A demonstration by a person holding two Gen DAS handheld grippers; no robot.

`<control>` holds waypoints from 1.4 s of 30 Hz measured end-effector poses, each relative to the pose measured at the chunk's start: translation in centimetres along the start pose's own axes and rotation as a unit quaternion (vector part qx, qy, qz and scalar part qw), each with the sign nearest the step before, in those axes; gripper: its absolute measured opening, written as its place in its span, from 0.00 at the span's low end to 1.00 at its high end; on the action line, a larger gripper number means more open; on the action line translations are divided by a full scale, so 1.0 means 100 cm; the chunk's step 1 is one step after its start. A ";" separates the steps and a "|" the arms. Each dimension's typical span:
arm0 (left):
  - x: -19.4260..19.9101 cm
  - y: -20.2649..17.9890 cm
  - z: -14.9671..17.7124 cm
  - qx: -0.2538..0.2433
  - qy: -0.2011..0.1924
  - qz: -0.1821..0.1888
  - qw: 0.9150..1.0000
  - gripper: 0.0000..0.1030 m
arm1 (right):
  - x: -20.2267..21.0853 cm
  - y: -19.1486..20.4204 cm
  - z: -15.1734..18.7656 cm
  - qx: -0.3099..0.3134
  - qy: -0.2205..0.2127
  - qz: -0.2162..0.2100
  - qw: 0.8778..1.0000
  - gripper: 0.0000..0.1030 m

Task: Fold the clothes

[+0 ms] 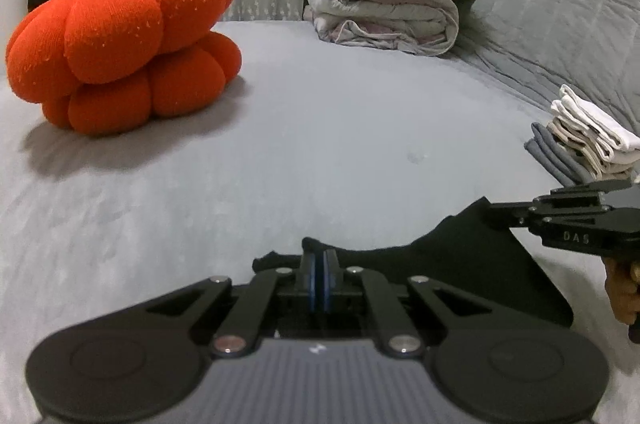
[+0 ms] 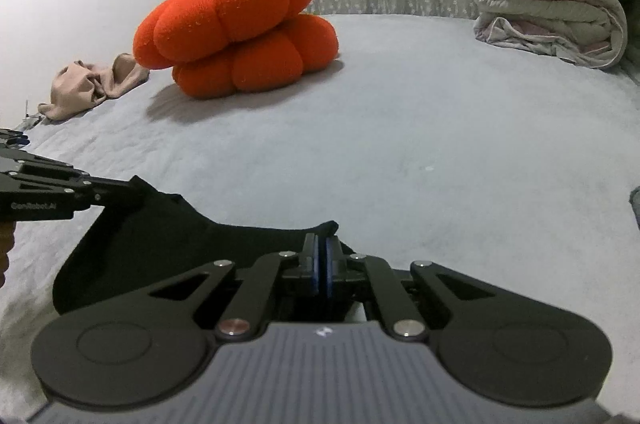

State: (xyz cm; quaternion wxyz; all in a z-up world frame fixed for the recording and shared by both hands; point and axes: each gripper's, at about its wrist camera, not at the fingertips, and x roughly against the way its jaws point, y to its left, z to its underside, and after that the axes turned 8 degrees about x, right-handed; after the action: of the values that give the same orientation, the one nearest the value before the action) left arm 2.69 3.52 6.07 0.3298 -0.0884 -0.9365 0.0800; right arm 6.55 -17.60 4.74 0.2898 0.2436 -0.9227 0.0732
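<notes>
A: Where's the black garment (image 1: 472, 264)?

B: On the grey bed (image 1: 320, 143), in front of the orange pumpkin cushion (image 1: 120, 51), with its far edge held between both tools.

A: And the claws?

B: The left gripper (image 1: 319, 264) is pinched on one corner of the edge, pads together. The right gripper (image 2: 323, 256) is clamped on the other corner, though the dark cloth blurs into the fingers.

A: Anything else?

B: A folded stack (image 1: 588, 139) lies right of the cushion, a beige garment (image 2: 92, 85) just left of it.
</notes>
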 end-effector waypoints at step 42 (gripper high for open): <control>-0.004 -0.053 0.060 0.011 0.030 -0.028 0.999 0.25 | 0.005 0.052 0.032 0.028 0.061 -0.029 0.997 0.08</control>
State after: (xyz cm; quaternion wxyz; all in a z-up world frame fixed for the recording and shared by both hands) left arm -1.35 -2.28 2.30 0.3606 -0.0607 -0.9274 0.0787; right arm 2.04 -14.19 2.43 0.3410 0.2734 -0.8933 0.1049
